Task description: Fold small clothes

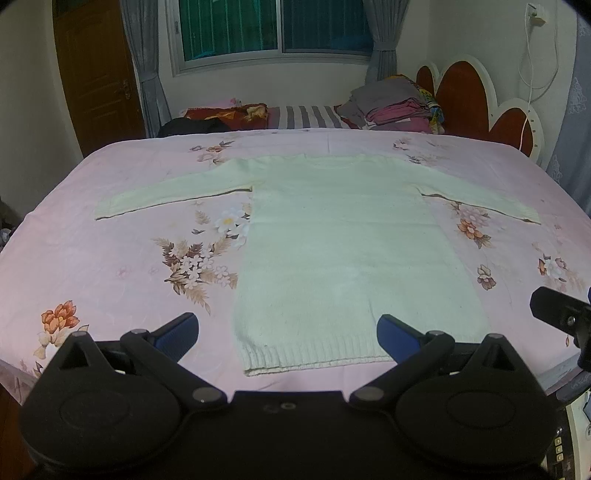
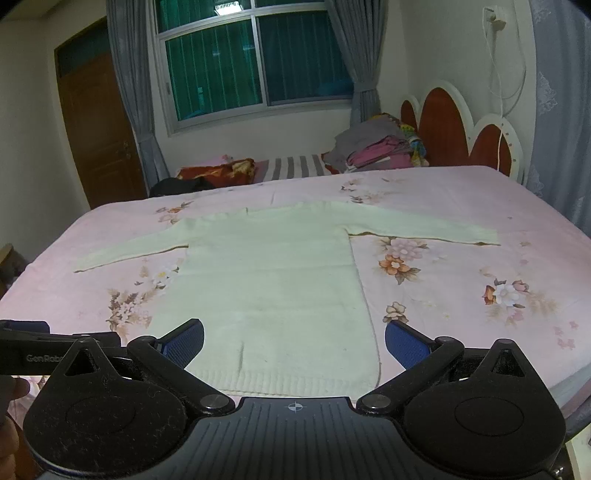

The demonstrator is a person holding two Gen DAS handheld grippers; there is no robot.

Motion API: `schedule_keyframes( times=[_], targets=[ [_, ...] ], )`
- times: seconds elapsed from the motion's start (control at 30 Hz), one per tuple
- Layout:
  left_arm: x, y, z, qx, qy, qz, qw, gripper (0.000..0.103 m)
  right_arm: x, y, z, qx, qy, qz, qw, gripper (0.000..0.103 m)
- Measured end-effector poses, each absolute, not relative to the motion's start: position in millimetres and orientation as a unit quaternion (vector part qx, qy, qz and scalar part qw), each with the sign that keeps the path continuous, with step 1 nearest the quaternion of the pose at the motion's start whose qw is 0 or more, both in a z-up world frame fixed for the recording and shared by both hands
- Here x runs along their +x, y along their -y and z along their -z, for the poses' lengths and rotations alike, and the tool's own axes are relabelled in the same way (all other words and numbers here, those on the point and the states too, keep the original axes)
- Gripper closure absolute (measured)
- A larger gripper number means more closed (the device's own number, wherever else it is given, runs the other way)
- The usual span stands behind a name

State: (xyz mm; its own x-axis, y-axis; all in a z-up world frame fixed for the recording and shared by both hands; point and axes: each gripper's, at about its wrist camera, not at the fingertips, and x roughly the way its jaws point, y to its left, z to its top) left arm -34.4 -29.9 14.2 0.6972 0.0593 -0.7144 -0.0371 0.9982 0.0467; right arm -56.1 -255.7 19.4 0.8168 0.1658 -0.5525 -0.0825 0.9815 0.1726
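A pale cream knit sweater [image 1: 332,251] lies flat on the pink floral bed sheet [image 1: 110,266], both sleeves spread out sideways and the ribbed hem toward me. It also shows in the right wrist view [image 2: 273,284]. My left gripper [image 1: 288,332] is open and empty, hovering just above the hem's left part. My right gripper [image 2: 295,341] is open and empty above the hem's right part. The right gripper's tip shows at the right edge of the left wrist view [image 1: 557,314], and the left gripper shows at the left edge of the right wrist view [image 2: 37,350].
A stack of folded clothes [image 1: 395,107] and a striped cloth [image 1: 306,116] lie at the far side of the bed. A red and white headboard [image 1: 476,99] stands at the right. A window with curtains [image 1: 273,29] and a wooden door [image 1: 99,74] are behind.
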Motion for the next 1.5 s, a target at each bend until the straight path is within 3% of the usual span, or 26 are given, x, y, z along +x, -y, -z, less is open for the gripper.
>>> schedule_keyframes(
  times=[0.6,0.77,1.5],
  targets=[
    [-25,24,-14,0.011,-0.391,-0.029,0.92,0.0,-60,253,-23,0.061,-0.24,-0.066,0.967,0.0],
    [-23,19,-12,0.008,-0.393,-0.031,0.919,0.0,-55,253,-20,0.065,-0.291,-0.068,0.952,0.0],
    [11,6,-7,-0.006,-0.388,-0.033,0.921,0.0,-24,246,-16,0.041,-0.301,-0.052,0.951,0.0]
  ],
)
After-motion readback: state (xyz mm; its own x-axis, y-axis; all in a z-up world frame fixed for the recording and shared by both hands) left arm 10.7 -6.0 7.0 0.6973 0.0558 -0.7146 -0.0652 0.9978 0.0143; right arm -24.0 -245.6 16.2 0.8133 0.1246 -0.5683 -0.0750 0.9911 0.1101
